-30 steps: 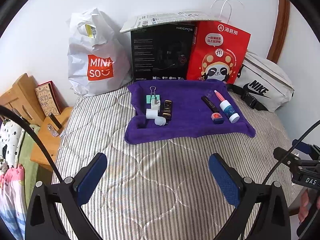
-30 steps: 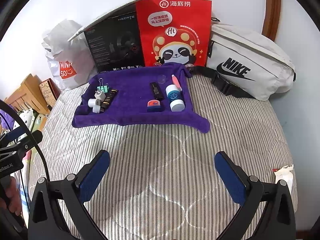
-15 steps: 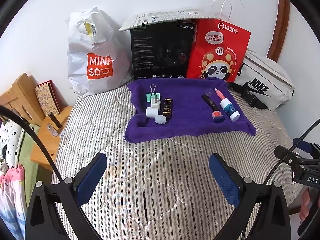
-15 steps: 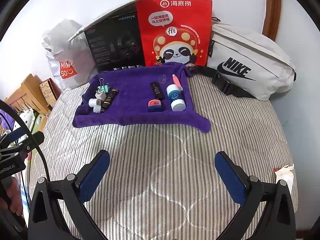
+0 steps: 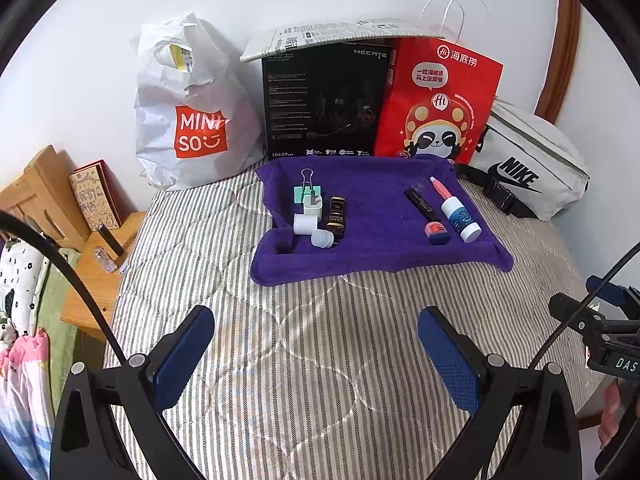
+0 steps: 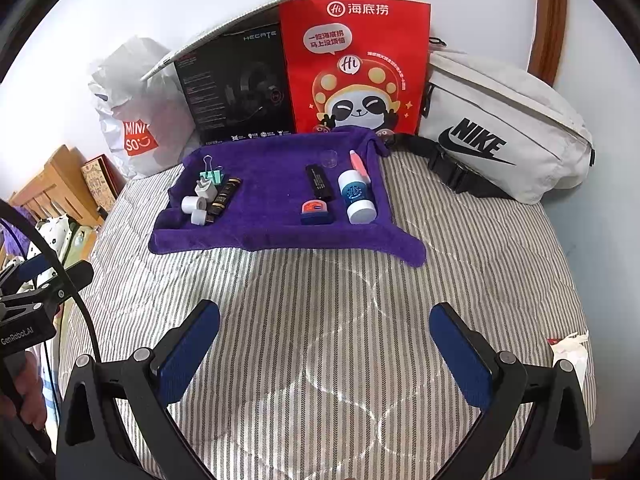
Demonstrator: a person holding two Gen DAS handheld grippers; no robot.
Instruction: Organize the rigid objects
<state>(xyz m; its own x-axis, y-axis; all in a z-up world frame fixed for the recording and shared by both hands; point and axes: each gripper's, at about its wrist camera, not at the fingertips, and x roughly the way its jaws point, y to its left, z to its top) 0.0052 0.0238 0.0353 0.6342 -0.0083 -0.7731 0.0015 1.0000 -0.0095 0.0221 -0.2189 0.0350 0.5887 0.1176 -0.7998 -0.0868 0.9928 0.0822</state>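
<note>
A purple towel [image 5: 376, 248] [image 6: 276, 236] lies on the striped bed. On its left part sit a green binder clip [image 5: 307, 189], a white charger plug [image 5: 312, 205], two small white cylinders [image 5: 306, 224] and a dark brown bottle [image 5: 337, 216]. On its right part lie a black tube [image 5: 419, 201], a pink pen [image 5: 439, 189], a white and blue bottle [image 5: 461, 220] and an orange and blue eraser [image 5: 437, 233]. My left gripper [image 5: 316, 360] and my right gripper [image 6: 325, 352] are both open and empty, held above the bed short of the towel.
Against the wall stand a white Miniso bag [image 5: 192, 120], a black headset box [image 5: 324, 104], a red panda paper bag [image 5: 436, 108] and a white Nike waist bag [image 5: 528, 160]. A wooden bedside stand [image 5: 100, 264] is at the left. A crumpled tissue [image 6: 570, 346] lies at the bed's right edge.
Both grippers have drawn back slightly from the towel; the objects look a little farther off. Nothing on the towel has moved.
</note>
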